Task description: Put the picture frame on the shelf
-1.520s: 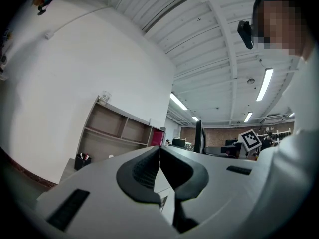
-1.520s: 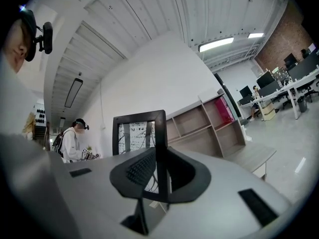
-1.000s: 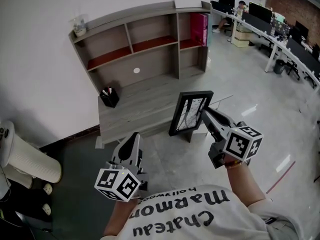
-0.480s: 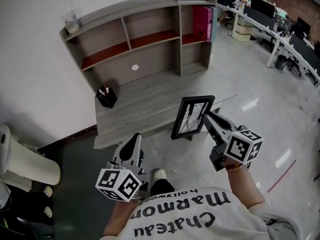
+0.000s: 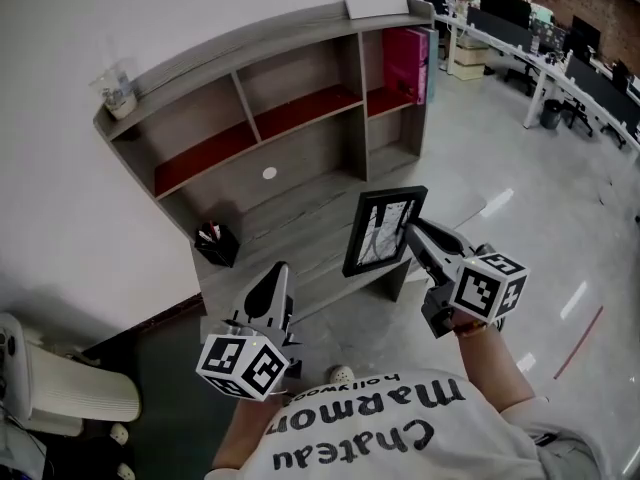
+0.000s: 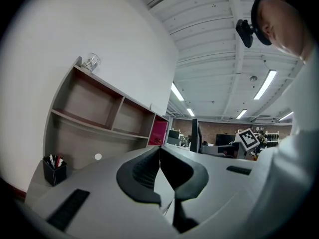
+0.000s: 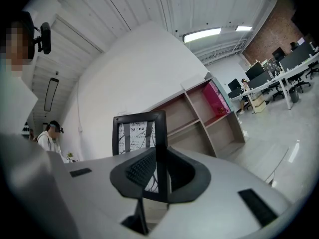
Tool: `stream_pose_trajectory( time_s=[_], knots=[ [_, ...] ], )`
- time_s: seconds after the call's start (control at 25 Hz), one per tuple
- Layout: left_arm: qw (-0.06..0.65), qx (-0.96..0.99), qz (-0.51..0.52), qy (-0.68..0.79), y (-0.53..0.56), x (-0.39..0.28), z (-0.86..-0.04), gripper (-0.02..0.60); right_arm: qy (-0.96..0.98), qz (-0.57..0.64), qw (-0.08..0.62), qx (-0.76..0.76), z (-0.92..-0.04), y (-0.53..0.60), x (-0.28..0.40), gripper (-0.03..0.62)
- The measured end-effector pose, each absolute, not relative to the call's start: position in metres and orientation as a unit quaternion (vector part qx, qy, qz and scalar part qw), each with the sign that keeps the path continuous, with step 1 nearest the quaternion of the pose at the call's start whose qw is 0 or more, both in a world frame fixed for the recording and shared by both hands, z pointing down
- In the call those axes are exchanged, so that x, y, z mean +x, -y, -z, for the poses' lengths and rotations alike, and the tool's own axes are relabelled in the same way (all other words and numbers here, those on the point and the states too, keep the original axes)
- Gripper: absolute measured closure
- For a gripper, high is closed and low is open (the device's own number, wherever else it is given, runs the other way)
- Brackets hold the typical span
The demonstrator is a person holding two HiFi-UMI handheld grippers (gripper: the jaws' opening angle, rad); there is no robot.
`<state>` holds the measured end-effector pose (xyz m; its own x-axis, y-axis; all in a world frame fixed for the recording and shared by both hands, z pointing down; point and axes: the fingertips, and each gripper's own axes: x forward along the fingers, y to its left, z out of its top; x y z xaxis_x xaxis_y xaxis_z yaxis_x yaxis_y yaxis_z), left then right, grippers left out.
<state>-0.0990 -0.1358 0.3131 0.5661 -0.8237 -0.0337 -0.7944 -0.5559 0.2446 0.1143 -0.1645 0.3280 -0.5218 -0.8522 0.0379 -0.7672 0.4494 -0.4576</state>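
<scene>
A black picture frame (image 5: 381,230) with a black-and-white print is held upright in the air in front of the grey shelf unit (image 5: 280,158). My right gripper (image 5: 412,230) is shut on the frame's right edge; in the right gripper view the frame (image 7: 139,133) stands between the pads, above the jaws. My left gripper (image 5: 279,274) hangs lower left of the frame, its jaws shut together with nothing in them (image 6: 160,151). The shelf unit has red-lined upper compartments and a wide lower desk surface (image 5: 300,218).
A black pen holder (image 5: 215,244) stands on the shelf's lower surface at the left. A pink box (image 5: 404,60) fills the upper right compartment. A clear cup (image 5: 118,88) sits on the top left. White chair (image 5: 60,388) at lower left; office desks (image 5: 540,58) at far right.
The shelf unit has drawn nearer and shifted in the head view as the person stepped toward it. The frame stays in the right gripper, slightly higher against the shelf. The left gripper stays low.
</scene>
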Motion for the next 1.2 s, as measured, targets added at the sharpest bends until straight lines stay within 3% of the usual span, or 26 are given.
stream_pose_trajectory(
  time_s=[0.64,1.2],
  knots=[
    [0.095,0.888,0.081,0.443,0.254,-0.18,-0.308,0.565,-0.834,0.184,0.112,-0.507,-0.315,0.279,0.05,0.52],
    [0.116,0.88,0.092,0.451,0.312,-0.186,-0.324,0.565,-0.836,0.187,0.082,-0.509,-0.324,0.347,0.05,0.52]
  ],
)
